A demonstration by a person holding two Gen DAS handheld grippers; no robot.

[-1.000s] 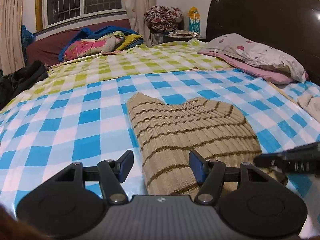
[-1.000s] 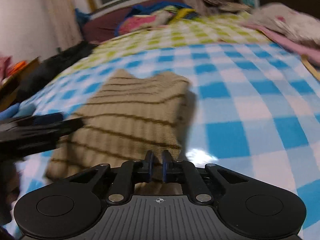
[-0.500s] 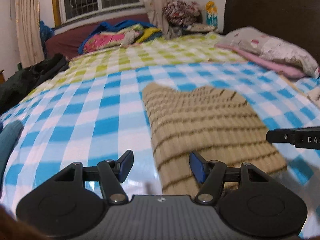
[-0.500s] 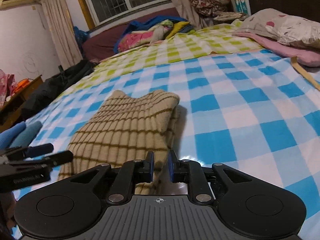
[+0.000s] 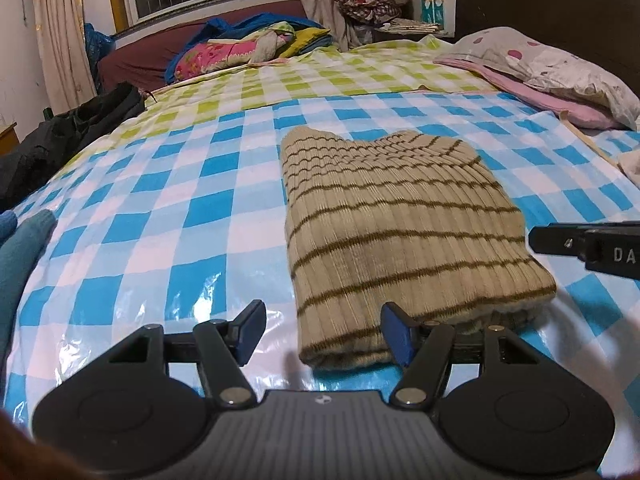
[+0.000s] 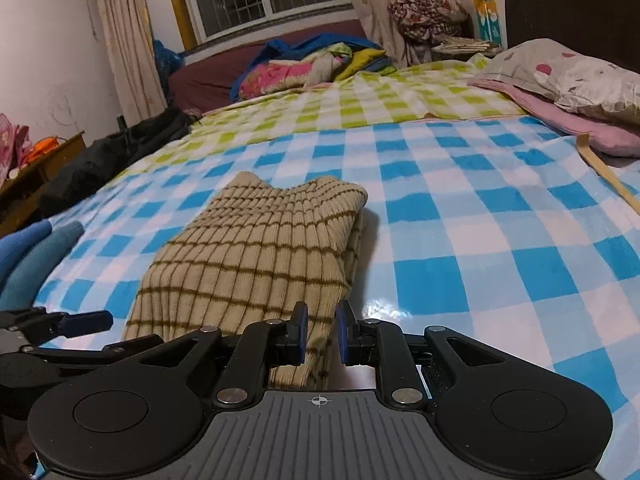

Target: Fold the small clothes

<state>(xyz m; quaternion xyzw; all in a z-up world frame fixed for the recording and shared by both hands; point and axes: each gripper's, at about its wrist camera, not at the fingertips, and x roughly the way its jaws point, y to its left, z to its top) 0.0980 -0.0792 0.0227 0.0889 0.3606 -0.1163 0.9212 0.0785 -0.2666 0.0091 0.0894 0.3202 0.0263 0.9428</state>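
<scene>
A beige knit garment with thin brown stripes (image 5: pixel 392 224) lies folded into a rectangle on the blue-and-white checked bed cover (image 5: pixel 160 216). It also shows in the right wrist view (image 6: pixel 256 256). My left gripper (image 5: pixel 322 334) is open and empty, just in front of the garment's near left corner. My right gripper (image 6: pixel 322 334) is partly open with a narrow gap, at the garment's near right corner, gripping nothing. The right gripper's tip shows in the left wrist view (image 5: pixel 584 240), beside the garment's right edge.
A pillow (image 5: pixel 560 64) on a pink cloth lies at the right by the dark headboard. A black garment (image 5: pixel 68 136) lies at the bed's left edge. Blue folded cloth (image 6: pixel 36 248) sits at the near left. A pile of bedding (image 5: pixel 248 44) lies far back.
My right gripper has opened from shut to a narrow gap and pulled back from the garment. My left gripper has drawn back a little. The garment stays folded.
</scene>
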